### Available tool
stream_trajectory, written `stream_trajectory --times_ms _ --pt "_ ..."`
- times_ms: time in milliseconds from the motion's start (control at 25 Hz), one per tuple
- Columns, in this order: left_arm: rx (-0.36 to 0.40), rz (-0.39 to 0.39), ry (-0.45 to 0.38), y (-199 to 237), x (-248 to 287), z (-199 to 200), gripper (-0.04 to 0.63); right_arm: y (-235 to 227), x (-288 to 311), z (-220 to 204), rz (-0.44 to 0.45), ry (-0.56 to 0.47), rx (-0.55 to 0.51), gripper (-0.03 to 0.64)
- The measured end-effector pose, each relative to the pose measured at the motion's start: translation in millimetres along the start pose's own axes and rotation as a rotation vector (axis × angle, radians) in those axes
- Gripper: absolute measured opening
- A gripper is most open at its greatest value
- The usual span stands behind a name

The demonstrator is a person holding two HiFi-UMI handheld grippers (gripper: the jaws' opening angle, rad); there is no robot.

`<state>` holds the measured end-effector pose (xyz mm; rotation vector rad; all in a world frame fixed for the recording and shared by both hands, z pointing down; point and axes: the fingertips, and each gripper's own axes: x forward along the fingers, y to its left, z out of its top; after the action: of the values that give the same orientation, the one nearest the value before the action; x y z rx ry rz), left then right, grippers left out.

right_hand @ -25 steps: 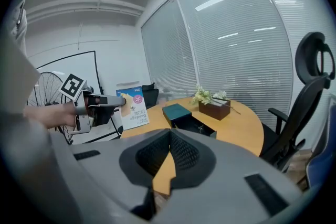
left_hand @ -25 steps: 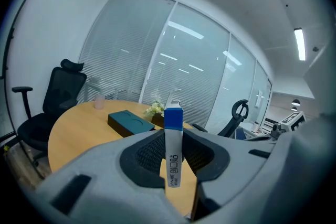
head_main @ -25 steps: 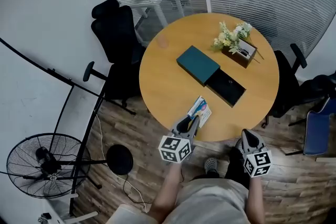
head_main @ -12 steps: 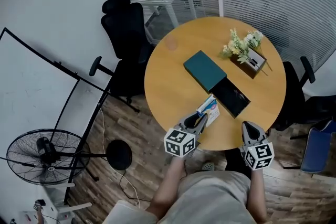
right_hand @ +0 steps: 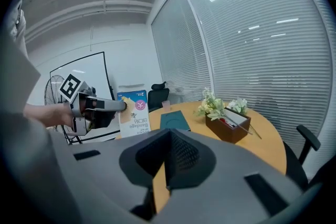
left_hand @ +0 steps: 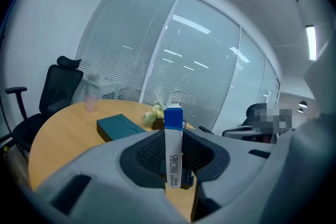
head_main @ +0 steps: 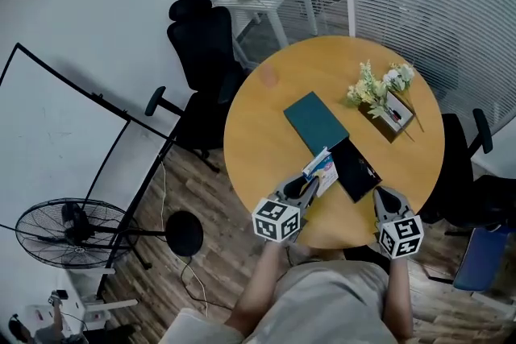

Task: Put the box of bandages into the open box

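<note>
1. Box of bandages: stands on edge, pinched across its thin sides. It appears clear of the tabletop, over the near part of the round table, just beside the open box.
2. Open box: a dark tray lying flat, with a teal lid touching its far end.
3. Step, as judged: the carry is nearly complete and placement is not yet done. Next, shift the carton rightward over the tray, tip it flat, lower it and release.
4. Left gripper: reached out over the table's near rim, pointing toward the tray, jaws narrow and clamped on the carton.
5. Right gripper: at the near rim beside the tray, jaws together and empty.
</note>
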<state>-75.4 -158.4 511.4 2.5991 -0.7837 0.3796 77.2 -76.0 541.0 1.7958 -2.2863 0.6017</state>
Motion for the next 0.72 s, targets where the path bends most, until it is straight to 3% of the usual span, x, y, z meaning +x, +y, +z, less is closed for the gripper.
stream_trajectory --times_ms 280,720 --pt "-0.051 0.029 0.021 -2.2 40.1 -6.7 0.084 -26.4 19.9 12.6 0.083 0.02 -0.039 -0.003" --pt "-0.087 0.063 0.058 -2.3 91.8 -26.6 0.084 -81.5 37.7 21.9 0.138 0.025 -0.059 -0.003"
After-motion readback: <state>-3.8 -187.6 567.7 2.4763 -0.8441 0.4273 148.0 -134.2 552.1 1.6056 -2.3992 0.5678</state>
